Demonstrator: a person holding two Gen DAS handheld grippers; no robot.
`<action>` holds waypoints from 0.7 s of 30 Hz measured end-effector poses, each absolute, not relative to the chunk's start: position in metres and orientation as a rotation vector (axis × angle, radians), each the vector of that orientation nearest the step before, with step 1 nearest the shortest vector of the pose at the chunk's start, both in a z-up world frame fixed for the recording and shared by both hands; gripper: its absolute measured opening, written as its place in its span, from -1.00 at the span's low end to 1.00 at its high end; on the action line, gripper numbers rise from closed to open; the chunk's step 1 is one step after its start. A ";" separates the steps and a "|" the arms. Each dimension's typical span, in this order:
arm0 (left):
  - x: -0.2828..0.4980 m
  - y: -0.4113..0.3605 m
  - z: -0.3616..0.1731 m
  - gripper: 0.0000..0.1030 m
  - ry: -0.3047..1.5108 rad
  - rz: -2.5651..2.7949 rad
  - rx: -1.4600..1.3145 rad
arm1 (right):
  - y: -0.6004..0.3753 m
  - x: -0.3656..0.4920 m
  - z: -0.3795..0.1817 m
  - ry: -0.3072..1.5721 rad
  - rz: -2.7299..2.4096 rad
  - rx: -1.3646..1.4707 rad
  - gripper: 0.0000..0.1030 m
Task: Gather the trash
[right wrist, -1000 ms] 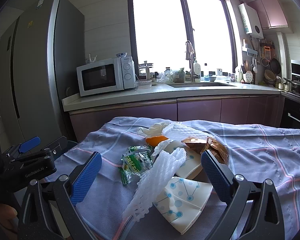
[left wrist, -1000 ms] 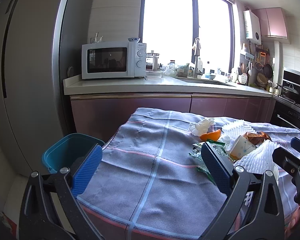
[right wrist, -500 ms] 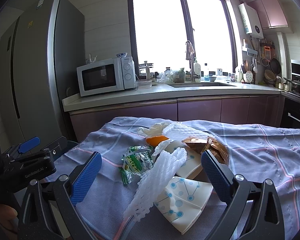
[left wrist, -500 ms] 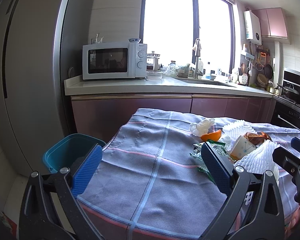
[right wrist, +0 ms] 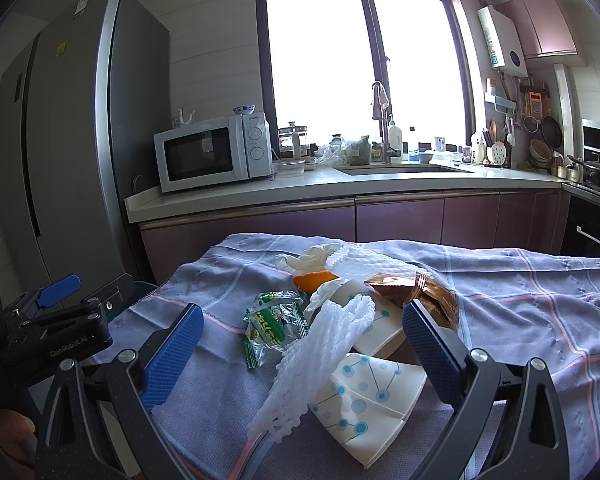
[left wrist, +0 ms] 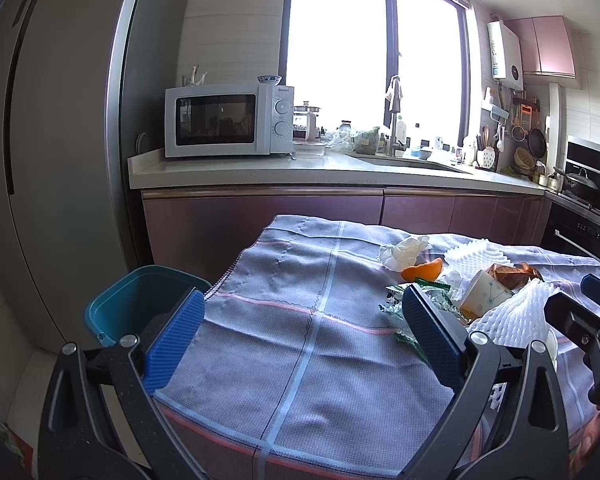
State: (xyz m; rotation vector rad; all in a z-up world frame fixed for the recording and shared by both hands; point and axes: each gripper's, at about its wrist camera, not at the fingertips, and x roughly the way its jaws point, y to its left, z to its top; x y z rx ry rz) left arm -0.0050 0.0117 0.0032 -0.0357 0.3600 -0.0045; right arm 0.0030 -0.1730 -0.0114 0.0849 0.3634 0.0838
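A pile of trash lies on the grey checked tablecloth (right wrist: pixel 540 304): a white foam net (right wrist: pixel 320 344), a flattened paper cup with blue dots (right wrist: pixel 372 396), a green wrapper (right wrist: pixel 274 324), an orange peel (right wrist: pixel 314 280), a brown wrapper (right wrist: pixel 416 292) and a white tissue (right wrist: pixel 312 256). My right gripper (right wrist: pixel 300 348) is open, with the foam net and flattened cup between its fingers. My left gripper (left wrist: pixel 300 340) is open and empty over bare cloth, left of the pile (left wrist: pixel 484 284). A teal bin (left wrist: pixel 140 304) stands on the floor at the table's left edge.
A tall grey fridge (left wrist: pixel 52 160) stands at the left. A counter (left wrist: pixel 300 172) with a microwave (left wrist: pixel 228 120), a sink and several kitchen items runs behind the table. An oven (left wrist: pixel 580 232) is at the right.
Both views have shifted very slightly. The trash and both grippers keep their places and stay open.
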 end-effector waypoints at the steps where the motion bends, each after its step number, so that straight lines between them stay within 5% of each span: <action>1: -0.005 0.012 0.003 0.89 0.361 -0.005 -0.035 | -0.172 0.003 -0.011 0.364 0.084 0.085 0.87; 21: 0.016 -0.019 -0.017 0.89 0.480 -0.157 -0.002 | -0.199 0.011 -0.033 0.448 0.059 0.148 0.87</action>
